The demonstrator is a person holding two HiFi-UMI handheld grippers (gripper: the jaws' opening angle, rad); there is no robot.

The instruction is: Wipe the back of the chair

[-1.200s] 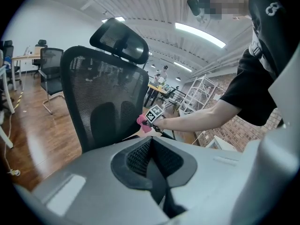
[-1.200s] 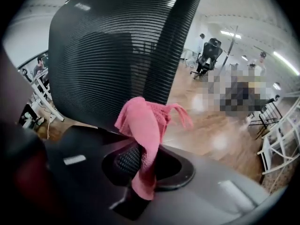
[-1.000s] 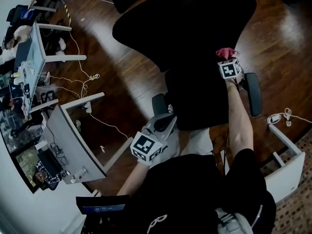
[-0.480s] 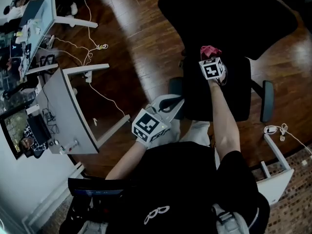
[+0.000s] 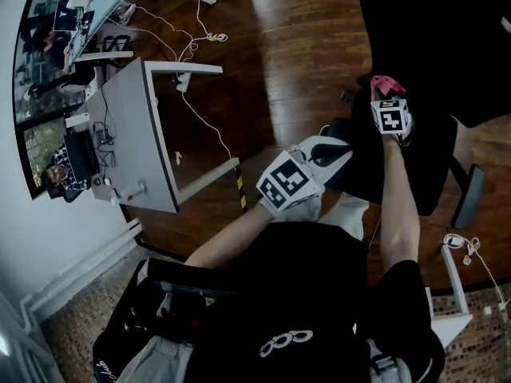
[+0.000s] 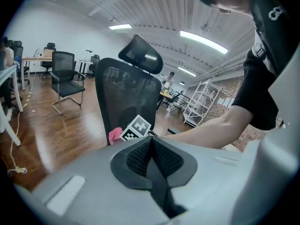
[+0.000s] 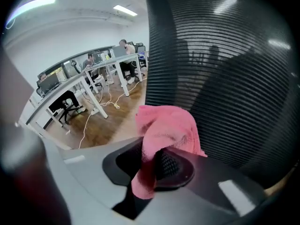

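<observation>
A black mesh office chair (image 5: 435, 50) stands at the upper right of the head view, its backrest (image 6: 129, 95) topped by a headrest (image 6: 140, 55). My right gripper (image 5: 383, 90) is shut on a pink cloth (image 7: 166, 130), held against the left part of the mesh back (image 7: 225, 74). The cloth (image 5: 386, 84) shows just beyond the marker cube, and as a pink patch (image 6: 115, 136) in the left gripper view. My left gripper (image 5: 339, 152) is shut with nothing in it, held low near my body, left of the chair seat.
A grey desk (image 5: 132, 134) with cables (image 5: 204, 34) trailing on the wooden floor stands to the left. A white frame (image 5: 451, 282) sits at the lower right. Other chairs (image 6: 65, 76) and desks (image 7: 79, 86) fill the room behind.
The view has swung, shifting the chair up and right. My right gripper stays on the chair back with the pink cloth. My left gripper sits closer to the seat.
</observation>
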